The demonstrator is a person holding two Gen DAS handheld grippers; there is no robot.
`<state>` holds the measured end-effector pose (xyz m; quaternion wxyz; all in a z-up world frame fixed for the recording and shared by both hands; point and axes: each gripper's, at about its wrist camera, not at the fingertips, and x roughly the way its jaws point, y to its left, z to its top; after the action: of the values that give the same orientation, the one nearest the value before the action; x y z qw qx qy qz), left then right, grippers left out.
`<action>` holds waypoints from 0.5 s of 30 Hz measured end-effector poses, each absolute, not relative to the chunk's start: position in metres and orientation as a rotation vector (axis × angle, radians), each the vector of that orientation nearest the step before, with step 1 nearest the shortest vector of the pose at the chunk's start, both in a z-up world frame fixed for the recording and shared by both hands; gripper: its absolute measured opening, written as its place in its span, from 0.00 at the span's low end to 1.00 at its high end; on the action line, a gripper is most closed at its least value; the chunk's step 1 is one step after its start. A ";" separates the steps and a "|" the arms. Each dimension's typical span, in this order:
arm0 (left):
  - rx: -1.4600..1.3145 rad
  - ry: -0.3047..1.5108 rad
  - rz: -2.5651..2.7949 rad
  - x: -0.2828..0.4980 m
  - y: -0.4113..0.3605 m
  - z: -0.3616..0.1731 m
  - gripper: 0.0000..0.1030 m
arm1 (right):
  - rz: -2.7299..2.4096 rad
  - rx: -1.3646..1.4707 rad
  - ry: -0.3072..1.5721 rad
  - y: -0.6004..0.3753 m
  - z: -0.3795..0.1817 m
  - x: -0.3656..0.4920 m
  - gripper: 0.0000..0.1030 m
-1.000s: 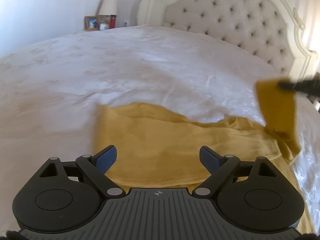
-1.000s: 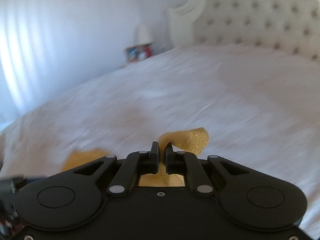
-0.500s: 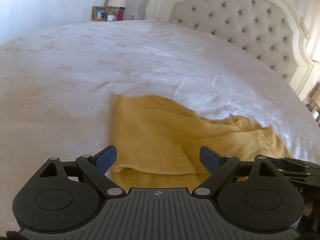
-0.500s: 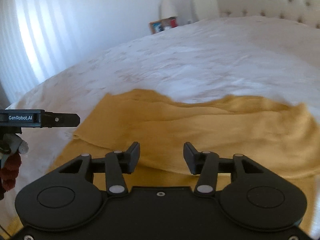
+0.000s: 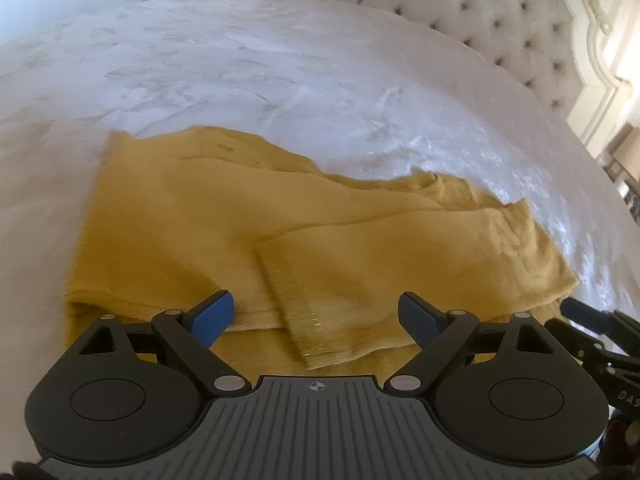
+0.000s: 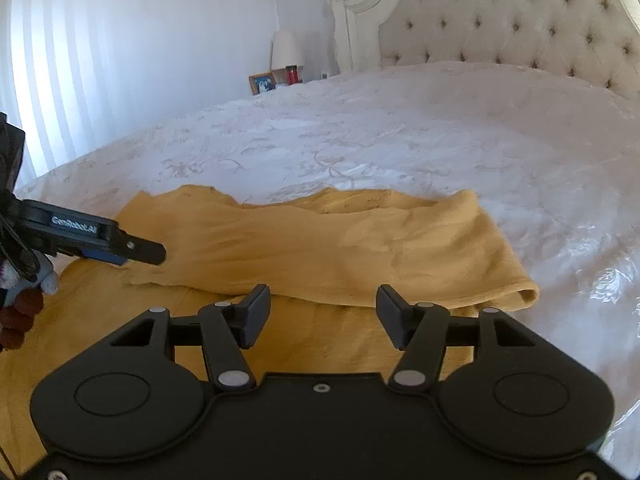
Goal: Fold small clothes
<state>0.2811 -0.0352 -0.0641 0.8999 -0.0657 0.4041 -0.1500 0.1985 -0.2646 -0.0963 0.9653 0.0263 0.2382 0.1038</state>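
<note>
1. Mustard-yellow garment (image 5: 224, 224) lies on a white bedspread (image 5: 280, 68), partly folded — an upper layer (its ribbed edge shows in the left wrist view) rests over the lower one.
2. Left gripper (image 5: 314, 314) hovers above the garment's near edge, blue-padded fingers (image 5: 212, 314) spread wide, holding nothing.
3. Right gripper (image 6: 322, 314) hangs just beside it — jaws likewise apart and empty.
4. Behind: a tufted headboard (image 6: 520, 28), with a lamp (image 6: 285, 50) and framed picture (image 6: 262, 83) near its corner.
</note>
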 end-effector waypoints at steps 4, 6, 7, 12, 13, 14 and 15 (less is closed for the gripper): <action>-0.076 0.845 -0.310 0.284 -0.051 -0.065 0.57 | 0.222 0.102 0.464 -0.273 -0.103 0.195 0.64; -0.068 0.845 -0.309 0.284 -0.056 -0.063 0.46 | 0.225 0.096 0.476 -0.273 -0.105 0.196 0.64; -0.070 0.838 -0.314 0.282 -0.058 -0.061 0.38 | 0.228 0.091 0.481 -0.273 -0.105 0.198 0.64; -0.043 0.810 -0.309 0.278 -0.069 -0.057 0.06 | 0.241 0.107 0.469 -0.276 -0.104 0.197 0.64; -0.040 0.784 -0.315 0.276 -0.070 -0.054 0.06 | 0.242 0.109 0.469 -0.276 -0.103 0.196 0.64; -0.033 0.760 -0.316 0.274 -0.072 -0.050 0.06 | 0.241 0.106 0.467 -0.277 -0.103 0.195 0.64; -0.018 0.740 -0.318 0.274 -0.074 -0.043 0.06 | 0.239 0.100 0.466 -0.277 -0.104 0.194 0.64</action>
<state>0.2744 -0.0745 -0.0435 0.9199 -0.0087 0.3602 -0.1548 0.1942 -0.2769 -0.1036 0.9647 0.0494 0.2302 0.1180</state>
